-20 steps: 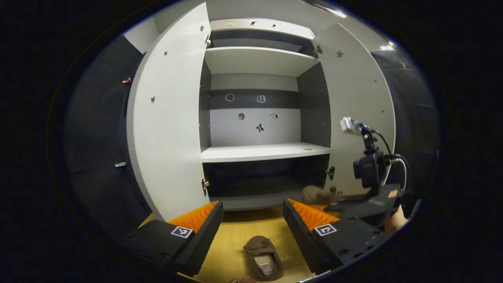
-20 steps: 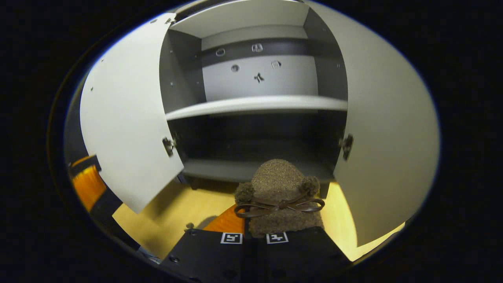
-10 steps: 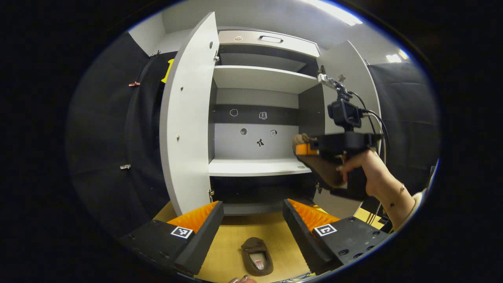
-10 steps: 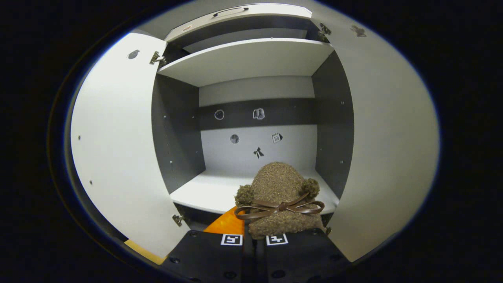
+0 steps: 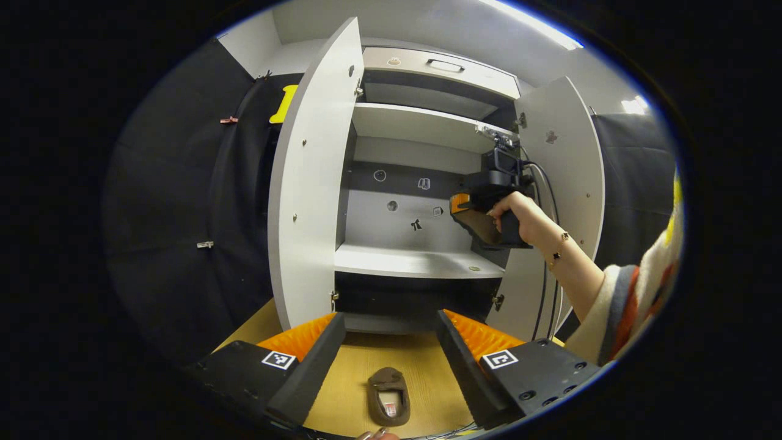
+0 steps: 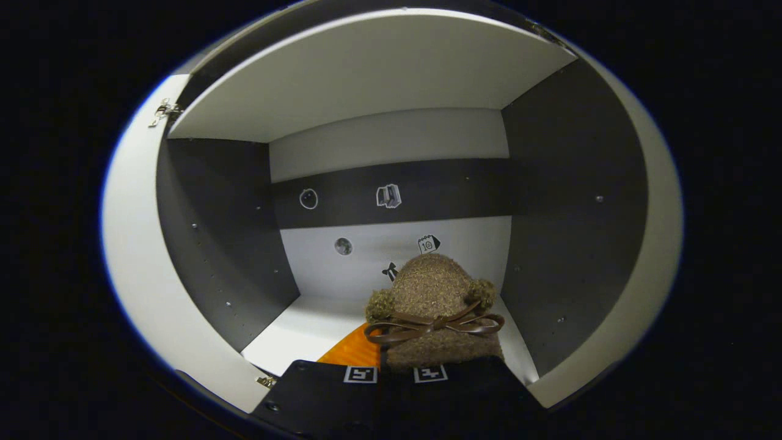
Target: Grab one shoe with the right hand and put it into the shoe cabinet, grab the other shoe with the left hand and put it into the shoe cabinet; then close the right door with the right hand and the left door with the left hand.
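Shoe at the cabinet's middle shelf.
Right gripper (image 6: pixel 397 374) clamps a fuzzy brown shoe (image 6: pixel 432 305) above the shelf (image 6: pixel 293 330); left gripper (image 5: pixel 386 348) gapes wide, empty, over the other shoe (image 5: pixel 388 396).

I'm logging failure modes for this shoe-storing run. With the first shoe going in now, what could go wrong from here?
The brown shoe in the right gripper hangs above the middle shelf; released too early, it may tumble off. The hand's cables trail by the right door and may snag. The other shoe lies on the floor, underfoot.
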The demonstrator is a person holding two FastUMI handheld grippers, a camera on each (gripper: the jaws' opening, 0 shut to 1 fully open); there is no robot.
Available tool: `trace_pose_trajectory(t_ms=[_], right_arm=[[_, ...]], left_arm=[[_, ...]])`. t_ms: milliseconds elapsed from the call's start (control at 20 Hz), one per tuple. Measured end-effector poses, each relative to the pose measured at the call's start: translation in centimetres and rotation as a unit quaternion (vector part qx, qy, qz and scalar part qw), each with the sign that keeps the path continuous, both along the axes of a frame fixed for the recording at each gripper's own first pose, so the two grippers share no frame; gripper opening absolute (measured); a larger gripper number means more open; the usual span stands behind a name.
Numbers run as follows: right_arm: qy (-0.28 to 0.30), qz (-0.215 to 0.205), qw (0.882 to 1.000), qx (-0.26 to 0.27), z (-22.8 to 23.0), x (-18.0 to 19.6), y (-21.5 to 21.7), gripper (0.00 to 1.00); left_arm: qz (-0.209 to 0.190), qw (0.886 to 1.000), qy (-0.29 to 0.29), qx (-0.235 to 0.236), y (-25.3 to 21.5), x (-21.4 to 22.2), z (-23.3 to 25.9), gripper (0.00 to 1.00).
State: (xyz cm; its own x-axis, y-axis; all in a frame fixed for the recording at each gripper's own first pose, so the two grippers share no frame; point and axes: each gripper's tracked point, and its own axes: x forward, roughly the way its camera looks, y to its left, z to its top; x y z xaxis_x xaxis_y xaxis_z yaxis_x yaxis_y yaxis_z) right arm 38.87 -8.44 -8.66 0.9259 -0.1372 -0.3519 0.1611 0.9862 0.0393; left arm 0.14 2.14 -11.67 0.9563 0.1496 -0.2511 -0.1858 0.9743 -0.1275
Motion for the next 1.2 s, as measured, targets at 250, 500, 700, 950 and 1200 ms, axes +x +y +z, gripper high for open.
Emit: trace_pose_trajectory(t_ms=[250, 500, 700, 950, 1200], right_arm=[[0.054, -0.024, 0.997, 0.042, -5.7, 6.8, -2.5, 0.02], [0.116, -0.034, 0.993, 0.02, -12.4, 9.0, -4.6, 0.02], [0.147, -0.028, 0.989, 0.013, -15.1, 9.2, -5.0, 0.1], [0.141, 0.001, 0.99, 0.031, -14.2, 8.0, -3.1, 0.48], [0.114, 0.024, 0.993, 0.013, -10.8, 4.8, -1.7, 0.94]], left_arm=[[0.034, 0.999, 0.012, 0.0, 1.1, 1.4, -0.4, 0.95], [0.071, 0.997, 0.031, 0.002, 2.7, 2.5, -1.3, 0.95], [0.078, 0.996, 0.034, -0.005, 2.9, 3.8, -1.6, 0.95], [0.066, 0.997, 0.028, -0.008, 2.6, 5.4, -1.1, 0.95], [0.045, 0.998, 0.02, -0.027, 1.7, 4.9, -0.8, 0.95]])
